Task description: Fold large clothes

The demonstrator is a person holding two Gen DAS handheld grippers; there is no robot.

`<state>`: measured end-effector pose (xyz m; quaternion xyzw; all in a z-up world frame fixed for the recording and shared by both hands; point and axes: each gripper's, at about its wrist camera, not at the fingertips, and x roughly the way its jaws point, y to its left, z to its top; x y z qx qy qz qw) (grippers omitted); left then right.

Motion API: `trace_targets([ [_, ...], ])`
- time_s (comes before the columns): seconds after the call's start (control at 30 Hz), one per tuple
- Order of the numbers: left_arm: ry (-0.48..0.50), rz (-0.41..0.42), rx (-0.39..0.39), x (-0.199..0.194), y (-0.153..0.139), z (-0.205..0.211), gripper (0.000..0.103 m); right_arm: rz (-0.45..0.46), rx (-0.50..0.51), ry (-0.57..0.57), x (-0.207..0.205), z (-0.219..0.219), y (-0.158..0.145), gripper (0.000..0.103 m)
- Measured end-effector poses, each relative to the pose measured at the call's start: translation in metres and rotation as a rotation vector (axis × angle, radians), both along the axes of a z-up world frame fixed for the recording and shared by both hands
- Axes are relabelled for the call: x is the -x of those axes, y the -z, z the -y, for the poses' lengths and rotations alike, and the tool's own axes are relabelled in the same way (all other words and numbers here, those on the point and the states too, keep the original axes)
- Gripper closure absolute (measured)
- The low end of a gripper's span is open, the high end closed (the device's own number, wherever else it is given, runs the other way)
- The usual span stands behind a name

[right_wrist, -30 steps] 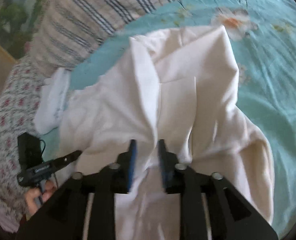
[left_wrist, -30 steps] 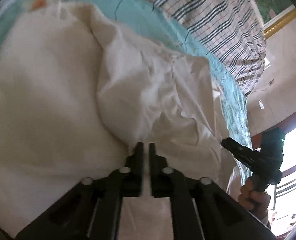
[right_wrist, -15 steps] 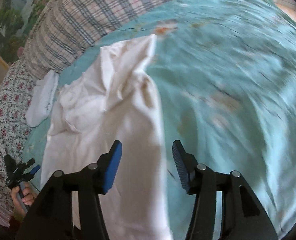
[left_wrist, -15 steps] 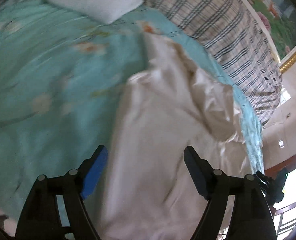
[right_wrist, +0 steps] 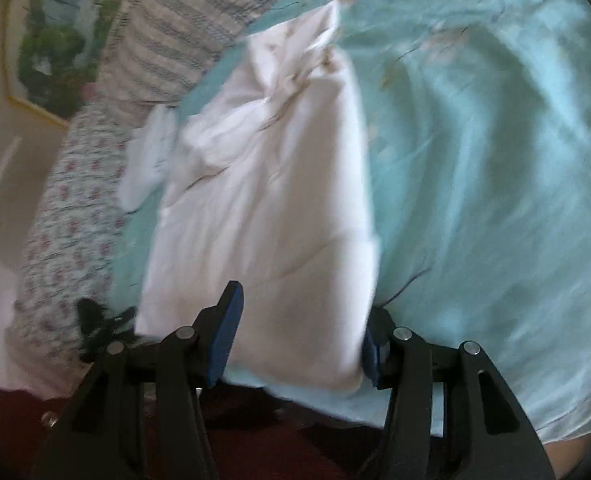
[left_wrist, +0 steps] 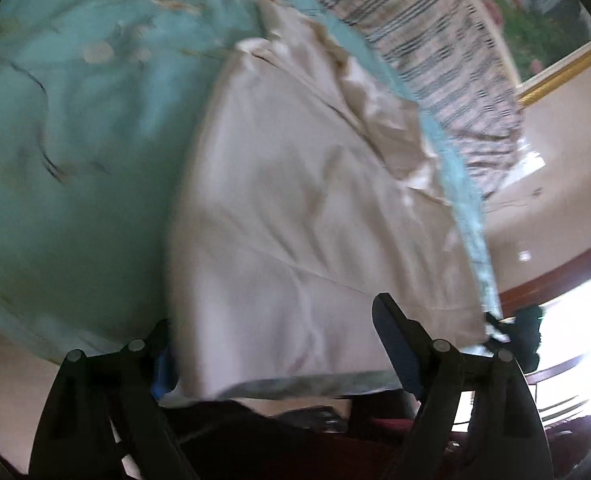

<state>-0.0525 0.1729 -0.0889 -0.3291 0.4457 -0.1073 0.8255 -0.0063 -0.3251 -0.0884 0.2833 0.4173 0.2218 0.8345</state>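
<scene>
A large cream-white garment (left_wrist: 295, 208) lies folded into a long strip on the teal bedsheet (left_wrist: 75, 160), its crumpled end toward the pillows. My left gripper (left_wrist: 273, 320) hovers at the garment's near end. Its jaws are opening wide, and the cloth's edge shows between them without the pads pressing on it. In the right wrist view the same garment (right_wrist: 271, 200) stretches away from my right gripper (right_wrist: 299, 340), which stands open over the near hem and grips nothing. Each gripper shows blurred in the other's view: the right gripper (left_wrist: 523, 332) and the left gripper (right_wrist: 95, 320).
A plaid quilt or pillow (left_wrist: 435, 40) lines the head of the bed, beside a floral pillow (right_wrist: 71, 216). A smaller white folded cloth (right_wrist: 147, 160) lies near them. The near bed edge (right_wrist: 335, 404) drops to a dark red floor. A framed picture (right_wrist: 43, 52) hangs on the wall.
Both grippers were shut on a raised fold of the garment. They have let go, opened, and drawn back to the near bed edge. The garment now lies flat in a long strip.
</scene>
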Motion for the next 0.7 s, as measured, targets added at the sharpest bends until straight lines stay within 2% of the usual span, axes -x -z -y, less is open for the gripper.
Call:
trace_targets([
  [0.13,0.001,0.047,0.017,-0.004,0.004,0.025,0.025,0.046,-0.04,0.002,-0.003,-0.02,0.004,0.048],
  [0.17,0.005,0.052,-0.004,-0.009,0.004,0.033,0.029,0.045,-0.034,0.005,-0.006,-0.025,0.005,0.048],
  [0.23,0.009,0.055,-0.032,-0.015,0.003,0.039,0.044,0.054,0.007,-0.005,-0.009,-0.038,0.005,0.051],
  [0.27,0.008,0.049,-0.038,-0.018,0.004,0.04,0.057,0.063,0.027,-0.01,-0.009,-0.042,0.005,0.06],
  [0.3,0.003,0.044,-0.037,-0.019,0.006,0.039,0.071,0.068,0.039,-0.019,-0.008,-0.045,0.004,0.077],
  [0.37,-0.01,0.027,-0.025,-0.02,0.011,0.031,0.089,0.053,0.049,-0.037,-0.007,-0.047,0.008,0.096],
  [0.43,-0.016,0.025,0.009,-0.019,0.013,0.026,0.092,0.056,0.056,-0.044,-0.006,-0.045,0.007,0.098],
  [0.57,-0.02,0.051,0.026,-0.024,0.0,0.025,0.096,0.117,-0.004,-0.064,-0.008,-0.041,-0.011,0.098],
  [0.7,-0.019,0.167,0.015,-0.038,-0.04,0.026,0.096,0.217,-0.054,-0.075,-0.019,-0.039,-0.043,0.098],
])
